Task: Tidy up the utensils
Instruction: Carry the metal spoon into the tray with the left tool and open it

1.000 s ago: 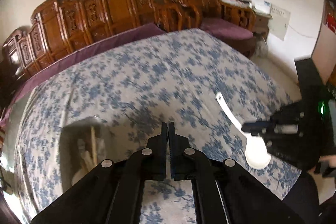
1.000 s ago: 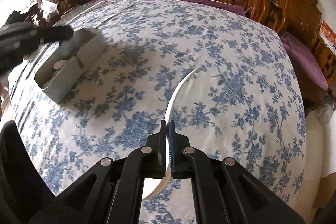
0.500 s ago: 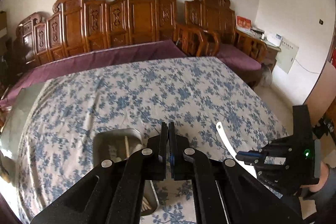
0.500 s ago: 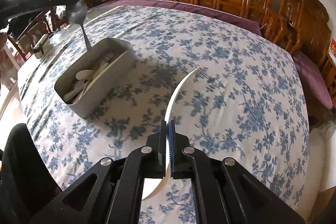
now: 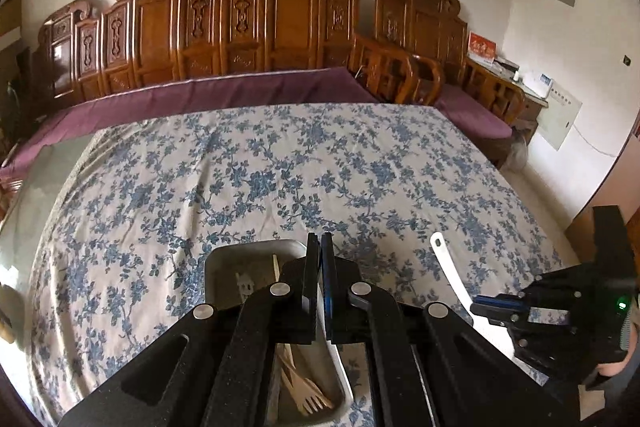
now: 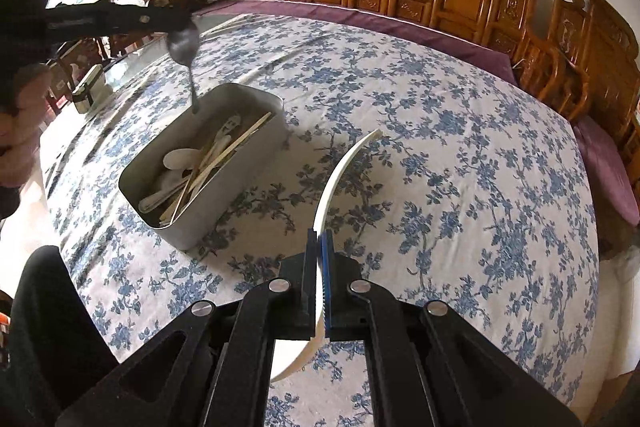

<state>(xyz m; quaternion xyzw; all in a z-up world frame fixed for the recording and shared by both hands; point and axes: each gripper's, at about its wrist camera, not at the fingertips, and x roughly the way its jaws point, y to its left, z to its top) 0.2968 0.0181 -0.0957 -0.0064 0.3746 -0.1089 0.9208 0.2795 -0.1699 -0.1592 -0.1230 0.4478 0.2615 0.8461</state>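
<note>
A grey metal bin sits on the flowered tablecloth and holds white spoons, chopsticks and a wooden fork. My left gripper is shut on a metal spoon, held bowl up with its handle tip hanging into the bin's far end. The spoon is hidden in the left wrist view. My right gripper is shut on a white spoon, handle pointing forward, above the cloth right of the bin. The white spoon also shows in the left wrist view.
The table is covered by a blue-flowered cloth, with bare glass at its left end. A small lidded box stands on the glass. Carved wooden chairs with purple cushions line the far side.
My left gripper has swung over the bin, and the metal spoon's handle now dips into it. My right gripper with the white spoon has moved closer to the bin.
</note>
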